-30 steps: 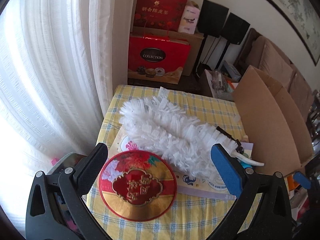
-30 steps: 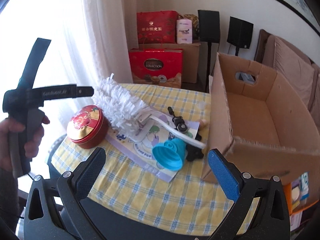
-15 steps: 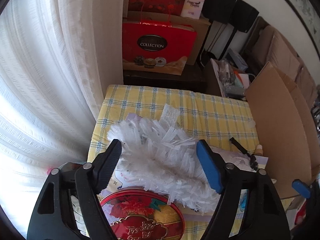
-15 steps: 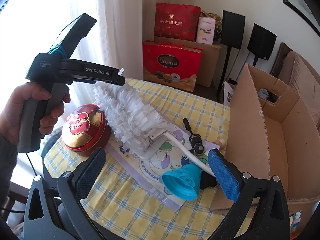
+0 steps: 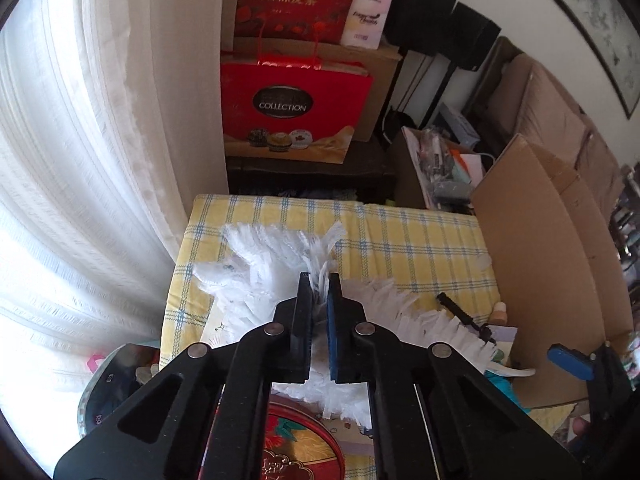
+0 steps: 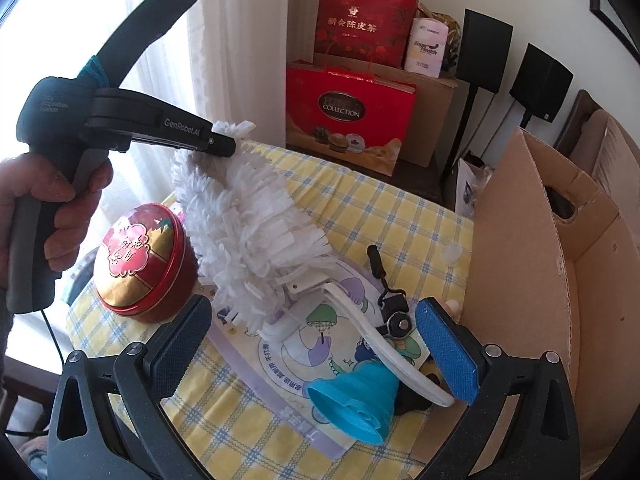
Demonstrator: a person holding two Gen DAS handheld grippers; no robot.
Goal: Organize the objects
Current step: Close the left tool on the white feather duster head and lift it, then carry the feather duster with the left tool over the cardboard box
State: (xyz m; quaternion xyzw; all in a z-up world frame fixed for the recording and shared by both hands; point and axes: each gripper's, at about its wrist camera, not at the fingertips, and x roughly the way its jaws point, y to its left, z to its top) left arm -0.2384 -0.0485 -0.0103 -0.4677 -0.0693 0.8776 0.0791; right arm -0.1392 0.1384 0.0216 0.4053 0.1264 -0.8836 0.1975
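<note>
Duster (image 6: 256,216) in L gripper (image 5: 319,280), cardboard box (image 6: 520,264) beside

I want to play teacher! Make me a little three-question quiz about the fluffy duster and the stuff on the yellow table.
1. True or false: the left gripper has shut on the white duster.
2. What is beside the duster's fluffy end? A red tin, B cardboard box, C blue funnel.
3. Fill in: the right gripper is ____, holding nothing.

Key: 1 true; 2 A; 3 open.
</note>
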